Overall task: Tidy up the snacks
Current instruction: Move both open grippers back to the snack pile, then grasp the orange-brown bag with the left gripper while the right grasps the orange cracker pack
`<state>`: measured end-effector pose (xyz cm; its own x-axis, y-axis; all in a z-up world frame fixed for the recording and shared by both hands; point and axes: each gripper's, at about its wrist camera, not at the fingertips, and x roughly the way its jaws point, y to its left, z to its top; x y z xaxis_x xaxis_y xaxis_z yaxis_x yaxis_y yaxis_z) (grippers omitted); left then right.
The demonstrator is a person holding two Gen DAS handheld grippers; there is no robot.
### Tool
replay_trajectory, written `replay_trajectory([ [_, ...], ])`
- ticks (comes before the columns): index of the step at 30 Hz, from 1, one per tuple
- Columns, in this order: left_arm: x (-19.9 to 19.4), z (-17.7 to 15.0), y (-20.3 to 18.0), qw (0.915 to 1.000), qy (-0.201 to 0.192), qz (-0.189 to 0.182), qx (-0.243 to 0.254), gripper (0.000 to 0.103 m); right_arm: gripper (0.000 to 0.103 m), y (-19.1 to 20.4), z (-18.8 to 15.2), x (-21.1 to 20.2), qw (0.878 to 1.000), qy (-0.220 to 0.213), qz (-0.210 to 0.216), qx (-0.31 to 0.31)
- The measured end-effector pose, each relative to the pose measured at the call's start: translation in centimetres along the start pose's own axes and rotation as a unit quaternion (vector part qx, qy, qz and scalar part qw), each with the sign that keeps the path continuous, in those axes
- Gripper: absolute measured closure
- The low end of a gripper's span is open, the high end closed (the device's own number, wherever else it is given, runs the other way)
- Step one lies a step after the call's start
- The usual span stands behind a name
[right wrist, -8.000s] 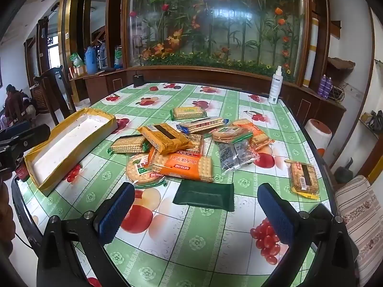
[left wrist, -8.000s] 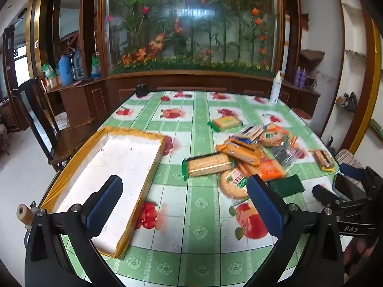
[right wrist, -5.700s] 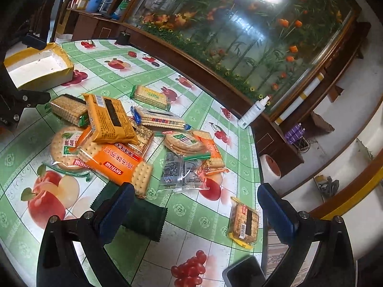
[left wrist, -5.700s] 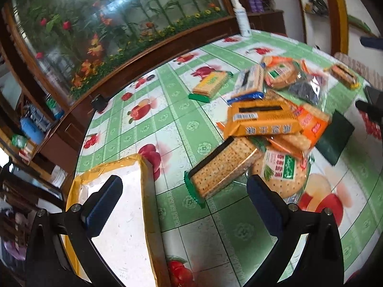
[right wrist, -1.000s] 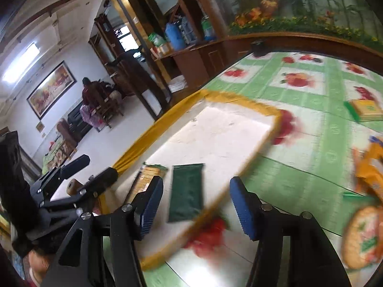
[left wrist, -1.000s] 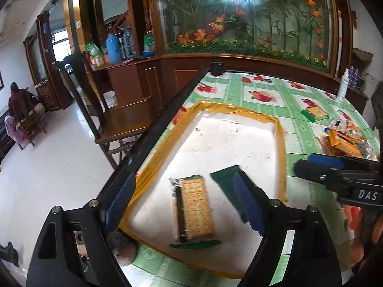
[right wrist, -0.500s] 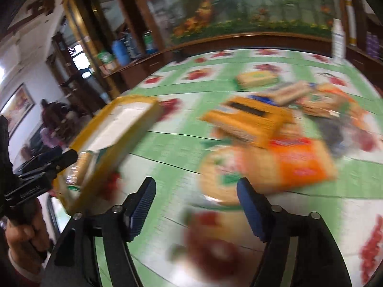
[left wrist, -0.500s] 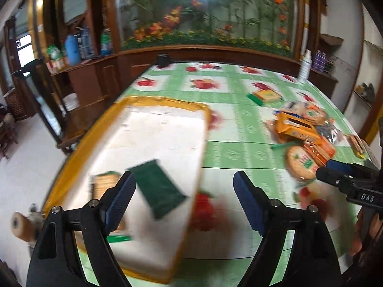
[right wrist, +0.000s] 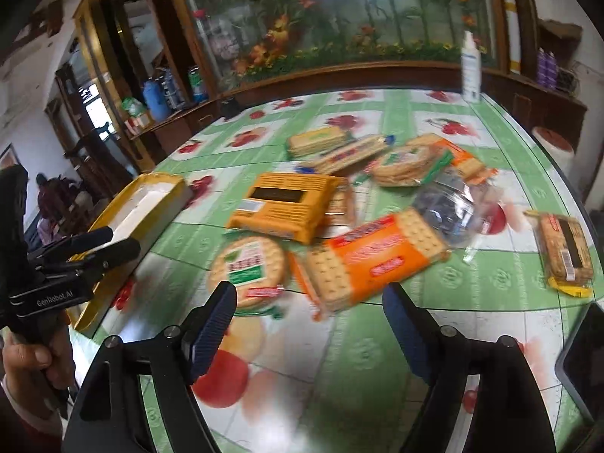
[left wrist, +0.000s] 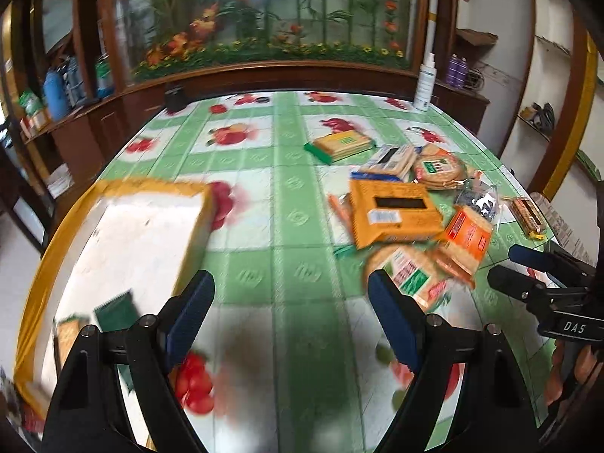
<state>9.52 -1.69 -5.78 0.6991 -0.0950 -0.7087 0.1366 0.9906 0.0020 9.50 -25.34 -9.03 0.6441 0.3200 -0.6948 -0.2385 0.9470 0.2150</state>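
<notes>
A heap of cracker packs lies on the green fruit-print table: an orange box, a round pack and a long orange pack. A yellow-rimmed tray at the left holds a dark green sachet and a cracker pack. My left gripper is open and empty between tray and heap. My right gripper is open and empty just in front of the round and orange packs.
A separate cracker pack lies at the right edge. A white spray bottle stands at the table's far side by the planter wall. A dark chair stands beyond the tray. A black object sits at the near right.
Both grippers swung right, away from the tray toward the snack heap. The tray slid to the left of both views. Both stay open and empty.
</notes>
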Motion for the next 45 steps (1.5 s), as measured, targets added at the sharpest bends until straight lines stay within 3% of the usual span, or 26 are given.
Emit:
replay_trajectory([
  [6,1.9,1.1,-0.6,0.9994,0.023,-0.023,0.012,0.019,0.02,-2.0,0.9,1.1,0.999,0.014,-0.031,0.013],
  [11,3.1,0.7,0.0,0.9974,0.043,-0.058,-0.001,0.019,0.015,-2.5,2.6,2.8,0.997,0.043,-0.038,-0.045],
  [14,3.3,1.1,0.5,0.9967,0.044,-0.067,-0.009,0.019,0.015,-2.7,3.2,3.6,0.996,0.064,-0.026,-0.057],
  [17,3.3,2.4,0.8,0.9966,0.037,-0.074,-0.005,0.019,0.015,-3.2,3.7,3.7,0.996,0.084,-0.011,-0.032],
  [19,3.8,3.5,0.3,0.9942,0.049,-0.092,0.027,0.019,0.015,-2.9,3.9,3.3,0.995,0.096,0.009,-0.031],
  [20,4.1,3.9,-0.1,0.9922,0.056,-0.101,0.046,0.019,0.015,-2.2,4.2,3.0,0.993,0.104,0.009,-0.06],
  [22,4.7,4.6,-1.4,0.984,0.071,-0.126,0.105,0.019,0.015,-0.6,4.6,2.7,0.983,0.123,0.004,-0.137],
  [24,5.2,5.2,-2.5,0.9744,0.073,-0.15,0.151,0.019,0.014,1.3,4.5,2.4,0.959,0.135,0.023,-0.25],
  [25,5.5,5.6,-2.9,0.9695,0.075,-0.166,0.164,0.019,0.013,2.2,4.3,2.4,0.94,0.142,0.03,-0.309],
  [28,6.5,6.6,-3.9,0.9415,0.099,-0.252,0.2,0.019,0.013,3.0,4.4,3.6,0.901,0.187,0.071,-0.384],
  [30,7.2,7.0,-5.1,0.9186,0.124,-0.284,0.245,0.019,0.013,2.8,5.1,4.7,0.889,0.208,0.094,-0.397],
  [33,7.9,6.6,-7.8,0.8932,0.139,-0.241,0.353,0.019,0.013,1.9,5.9,6.2,0.877,0.234,0.125,-0.402],
  [35,8.3,6.3,-9.3,0.8758,0.13,-0.198,0.421,0.019,0.013,1.3,6.2,7.0,0.866,0.254,0.139,-0.407],
  [37,8.9,6.4,-10.3,0.861,0.128,-0.179,0.459,0.019,0.013,0.8,6.3,7.9,0.858,0.268,0.141,-0.416],
  [40,9.9,7.3,-11.2,0.8424,0.15,-0.208,0.474,0.019,0.013,0.2,6.4,9.0,0.847,0.283,0.147,-0.425],
  [45,11.6,7.6,-12.2,0.8249,0.171,-0.226,0.489,0.019,0.012,-0.3,6.8,9.9,0.839,0.287,0.156,-0.436],
])
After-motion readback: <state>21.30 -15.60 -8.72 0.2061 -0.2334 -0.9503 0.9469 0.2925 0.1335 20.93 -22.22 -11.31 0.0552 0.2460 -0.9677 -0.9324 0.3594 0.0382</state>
